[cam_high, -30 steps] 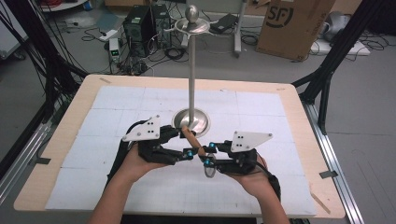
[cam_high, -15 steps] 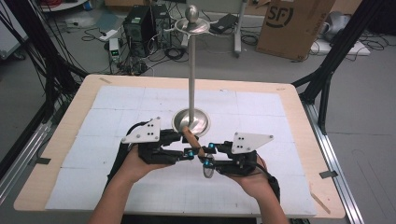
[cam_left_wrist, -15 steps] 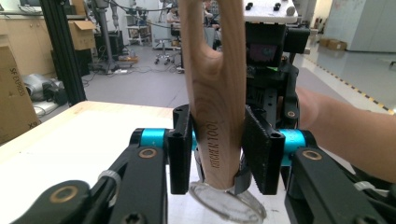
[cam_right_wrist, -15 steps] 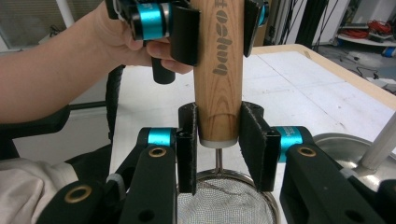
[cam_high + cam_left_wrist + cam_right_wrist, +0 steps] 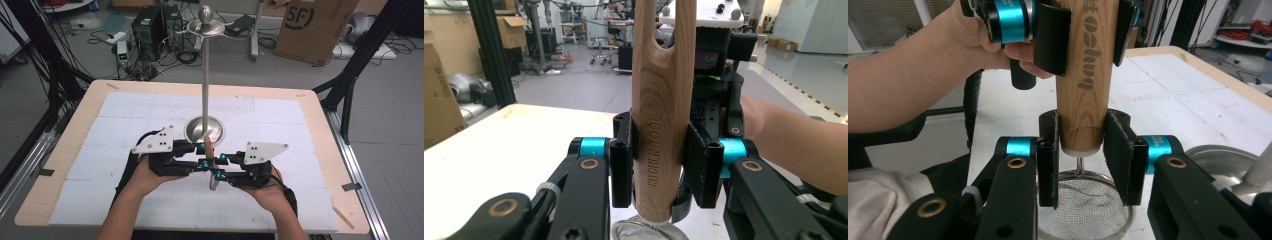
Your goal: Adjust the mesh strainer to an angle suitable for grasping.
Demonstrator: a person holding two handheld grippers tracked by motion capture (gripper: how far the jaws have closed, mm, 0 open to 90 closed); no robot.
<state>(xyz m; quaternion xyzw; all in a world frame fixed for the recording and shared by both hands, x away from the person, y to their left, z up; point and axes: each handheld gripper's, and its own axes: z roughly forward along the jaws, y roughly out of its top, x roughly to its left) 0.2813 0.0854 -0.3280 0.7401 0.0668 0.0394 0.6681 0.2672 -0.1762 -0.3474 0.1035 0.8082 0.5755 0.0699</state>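
Both tools, L (image 5: pixel 201 156) & R (image 5: pixel 214 168), clamped, facing each other.

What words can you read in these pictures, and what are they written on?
"KITCHEN TOOL": burned into the wooden handle held between the left gripper jaws.
"SF": on the cardboard box on the floor behind the table.
Lettering on the handle's other side, in the right gripper view: upside down, too unclear to read.
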